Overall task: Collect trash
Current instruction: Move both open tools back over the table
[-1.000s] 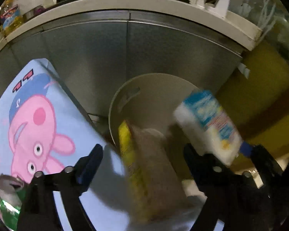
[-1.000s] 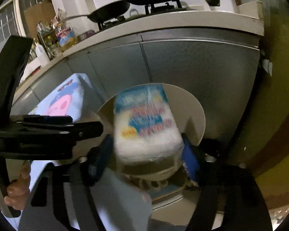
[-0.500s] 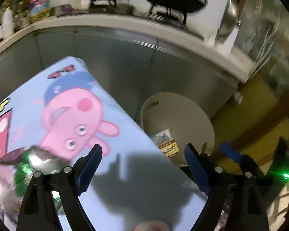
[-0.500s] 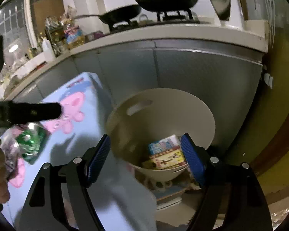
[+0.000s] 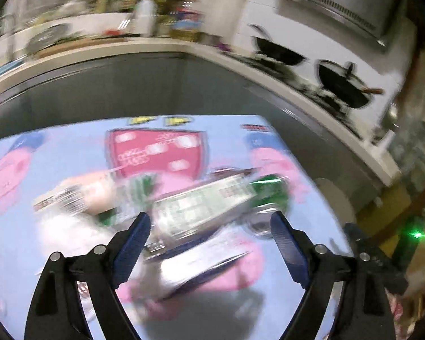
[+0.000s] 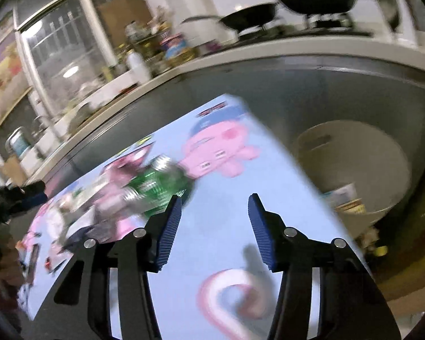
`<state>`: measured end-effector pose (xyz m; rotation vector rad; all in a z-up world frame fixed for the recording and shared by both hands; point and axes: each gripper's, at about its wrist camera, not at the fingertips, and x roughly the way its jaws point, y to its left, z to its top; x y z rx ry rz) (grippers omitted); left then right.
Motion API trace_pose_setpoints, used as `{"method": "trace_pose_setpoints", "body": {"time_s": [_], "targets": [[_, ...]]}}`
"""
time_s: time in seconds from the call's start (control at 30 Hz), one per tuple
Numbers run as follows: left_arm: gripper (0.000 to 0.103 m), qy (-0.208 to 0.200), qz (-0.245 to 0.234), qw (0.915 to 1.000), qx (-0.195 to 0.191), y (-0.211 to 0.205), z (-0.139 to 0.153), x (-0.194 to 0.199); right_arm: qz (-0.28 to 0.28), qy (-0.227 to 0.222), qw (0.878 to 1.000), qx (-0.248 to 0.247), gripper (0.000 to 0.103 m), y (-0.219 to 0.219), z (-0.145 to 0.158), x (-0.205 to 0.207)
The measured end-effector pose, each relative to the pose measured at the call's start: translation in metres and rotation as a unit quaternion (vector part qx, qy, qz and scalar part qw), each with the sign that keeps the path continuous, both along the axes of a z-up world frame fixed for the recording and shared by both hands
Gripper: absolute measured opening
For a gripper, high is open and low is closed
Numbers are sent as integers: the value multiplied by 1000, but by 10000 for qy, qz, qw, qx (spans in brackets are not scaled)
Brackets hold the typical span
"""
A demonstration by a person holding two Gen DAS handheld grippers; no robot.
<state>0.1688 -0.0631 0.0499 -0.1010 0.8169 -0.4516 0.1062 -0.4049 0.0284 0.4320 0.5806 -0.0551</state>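
Several pieces of trash lie on a light-blue table with pink pig cartoons [image 5: 297, 226]: a crushed green can [image 5: 269, 192], a printed carton [image 5: 204, 206] and crumpled white wrappers [image 5: 70, 195], all blurred. My left gripper [image 5: 209, 226] hovers open just before the carton, nothing between its jaws. In the right wrist view the green can [image 6: 158, 181] lies left of my right gripper [image 6: 214, 206], whose jaws are closing over bare table [image 6: 212, 226] with nothing between them. The beige trash bin [image 6: 376, 153] stands on the floor right of the table, with boxes [image 6: 344, 198] inside.
Grey steel cabinet fronts [image 5: 155, 85] and a counter with black woks [image 5: 345, 85] run behind the table. Bottles and jars crowd the counter [image 6: 170, 48]. The left gripper's body [image 6: 11, 198] shows at the far left of the right wrist view.
The right gripper let its white and blue pack fall into the bin, then narrowed its jaws. Both grippers swung left from the bin to over the table's trash.
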Motion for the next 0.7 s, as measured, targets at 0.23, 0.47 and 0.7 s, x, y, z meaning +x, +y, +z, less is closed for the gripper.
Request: {"method": "trace_pose_setpoints", "body": {"time_s": [0.23,0.47,0.7], "targets": [[83,408,739,9964,37,91,-46,-16,1015,295,9939,309,48,78,-8,36],[80,436,1419,9885,307,152,-66,-19,1434,494,9877,373,48,127,-7,72],[80,815,1435,9863,61,175,-86,-16,1820,898,9778,517,49,163,-19,94]]}}
